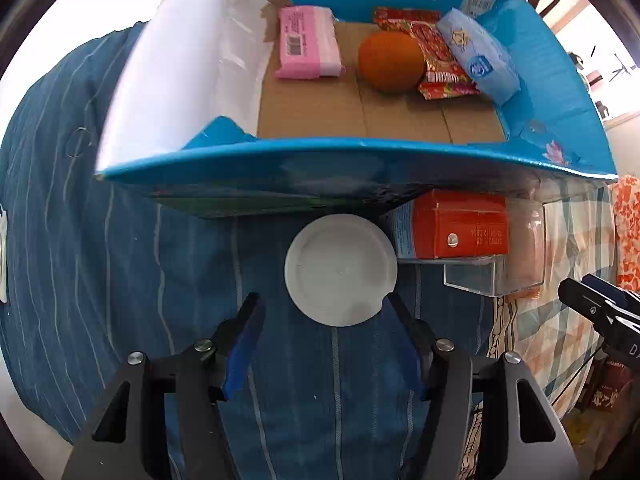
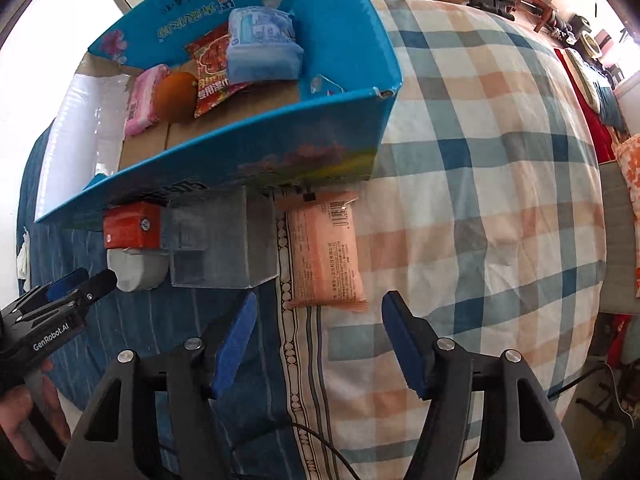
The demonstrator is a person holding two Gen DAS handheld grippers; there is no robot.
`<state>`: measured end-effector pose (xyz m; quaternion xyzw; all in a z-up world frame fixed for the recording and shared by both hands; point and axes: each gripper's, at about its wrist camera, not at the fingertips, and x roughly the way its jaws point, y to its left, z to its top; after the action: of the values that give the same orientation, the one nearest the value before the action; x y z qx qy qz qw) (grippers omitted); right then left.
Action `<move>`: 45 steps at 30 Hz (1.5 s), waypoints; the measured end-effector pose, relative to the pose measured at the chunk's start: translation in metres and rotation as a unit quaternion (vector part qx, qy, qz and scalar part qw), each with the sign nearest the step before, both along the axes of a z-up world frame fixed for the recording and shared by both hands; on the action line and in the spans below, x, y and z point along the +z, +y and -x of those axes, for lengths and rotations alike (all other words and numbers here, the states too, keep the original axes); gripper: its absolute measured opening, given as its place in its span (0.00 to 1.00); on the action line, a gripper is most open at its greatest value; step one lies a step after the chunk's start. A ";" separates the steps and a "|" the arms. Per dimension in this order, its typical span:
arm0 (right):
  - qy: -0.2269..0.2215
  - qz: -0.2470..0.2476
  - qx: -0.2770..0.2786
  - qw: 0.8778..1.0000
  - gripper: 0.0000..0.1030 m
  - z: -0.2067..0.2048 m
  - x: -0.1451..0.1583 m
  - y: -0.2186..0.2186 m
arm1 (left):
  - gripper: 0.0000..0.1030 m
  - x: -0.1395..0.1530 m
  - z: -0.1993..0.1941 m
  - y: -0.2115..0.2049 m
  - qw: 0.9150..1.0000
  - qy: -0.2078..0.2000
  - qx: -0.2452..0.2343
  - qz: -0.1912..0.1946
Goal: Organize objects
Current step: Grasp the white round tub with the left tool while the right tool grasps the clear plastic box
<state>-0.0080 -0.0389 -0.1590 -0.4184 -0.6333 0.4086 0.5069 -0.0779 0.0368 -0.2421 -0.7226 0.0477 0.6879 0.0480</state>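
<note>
A white round jar (image 1: 341, 270) stands on the blue striped bedsheet, seen from above in the left wrist view. My left gripper (image 1: 322, 308) points down over it, open; its right fingertip sits at the jar's rim and the left one stays apart. The right wrist view shows that jar (image 2: 136, 272) beside the left gripper (image 2: 92, 282). My right gripper (image 2: 319, 306) is open and empty, just short of a salmon-pink packet (image 2: 325, 248) lying on the bed. An open blue cardboard box (image 1: 360, 152) holds a pink pack (image 1: 308, 42), an orange (image 1: 390, 62), a red snack bag and a pale blue pack (image 1: 480, 56).
A clear acrylic box (image 1: 516, 256) with a red carton (image 1: 460, 228) in it lies against the blue box's front wall (image 2: 280, 148), right of the jar. A checked blanket (image 2: 480, 160) covers the bed's right side. Chairs and clutter stand beyond. A hand (image 2: 16, 416) holds the left gripper.
</note>
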 end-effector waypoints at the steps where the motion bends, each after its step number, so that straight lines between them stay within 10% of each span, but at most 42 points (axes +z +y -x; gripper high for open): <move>1: 0.006 0.009 -0.007 1.000 0.66 0.002 0.001 0.003 | 0.57 -0.005 0.001 0.004 1.000 -0.010 -0.008 0.005; 11: 0.036 0.048 -0.070 0.996 0.68 0.017 -0.034 0.028 | 0.64 -0.029 0.003 0.014 1.000 -0.002 -0.015 0.011; 28: 0.031 -0.031 -0.108 0.993 0.76 0.013 -0.079 0.051 | 0.64 -0.015 -0.054 -0.014 0.999 -0.022 0.043 0.012; 33: 0.099 0.077 -0.155 0.980 0.78 0.014 -0.056 0.052 | 0.64 -0.014 -0.066 -0.012 0.999 -0.024 0.041 0.018; 45: 0.058 0.003 -0.162 0.985 0.69 0.006 -0.084 0.077 | 0.64 -0.006 -0.094 -0.001 0.999 -0.024 0.025 0.040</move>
<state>-0.0140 0.0386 -0.2426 -0.4926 -0.5255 0.3463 0.6010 0.0160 0.0353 -0.2480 -0.7414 0.0562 0.6687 0.0028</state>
